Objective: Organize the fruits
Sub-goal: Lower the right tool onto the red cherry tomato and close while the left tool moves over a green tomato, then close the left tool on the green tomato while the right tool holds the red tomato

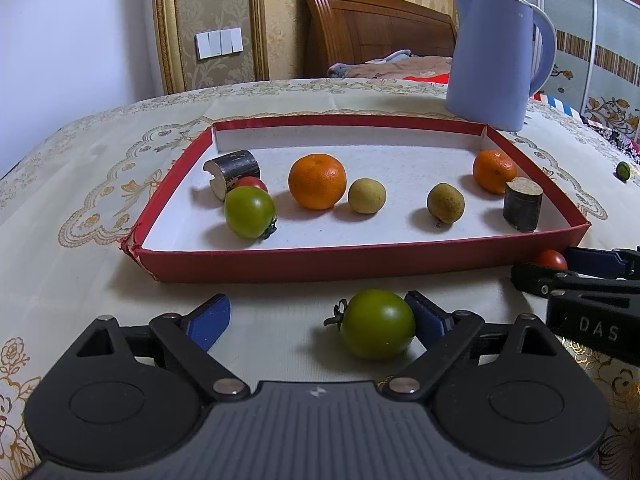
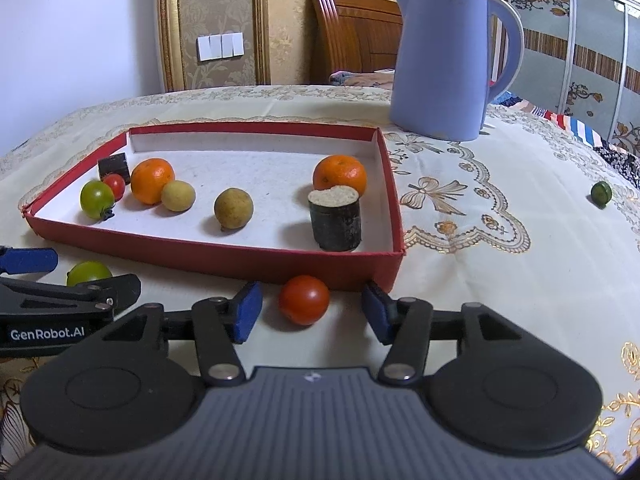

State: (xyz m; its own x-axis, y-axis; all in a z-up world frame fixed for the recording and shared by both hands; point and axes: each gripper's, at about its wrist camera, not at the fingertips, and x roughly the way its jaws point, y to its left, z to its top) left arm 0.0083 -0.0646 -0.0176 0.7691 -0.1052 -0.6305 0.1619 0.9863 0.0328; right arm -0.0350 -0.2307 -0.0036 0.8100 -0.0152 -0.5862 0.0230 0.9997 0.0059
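Observation:
A red-walled tray (image 1: 344, 264) (image 2: 224, 264) holds two oranges, two longans, a green tomato, a red tomato and two dark sugarcane pieces. My left gripper (image 1: 320, 320) is open on the cloth before the tray; a loose green tomato (image 1: 378, 324) (image 2: 88, 273) lies between its blue pads, against the right pad (image 1: 426, 320). My right gripper (image 2: 312, 312) is open around a loose red tomato (image 2: 304, 299) (image 1: 551, 259), apart from both pads. In the tray, the green tomato (image 1: 249, 212) and red tomato (image 1: 250, 184) sit at the left.
A blue kettle (image 1: 496, 60) (image 2: 444, 64) stands behind the tray at the right. A small green fruit (image 1: 623, 171) (image 2: 601, 193) lies far right on the patterned tablecloth. The two grippers are close side by side in front of the tray.

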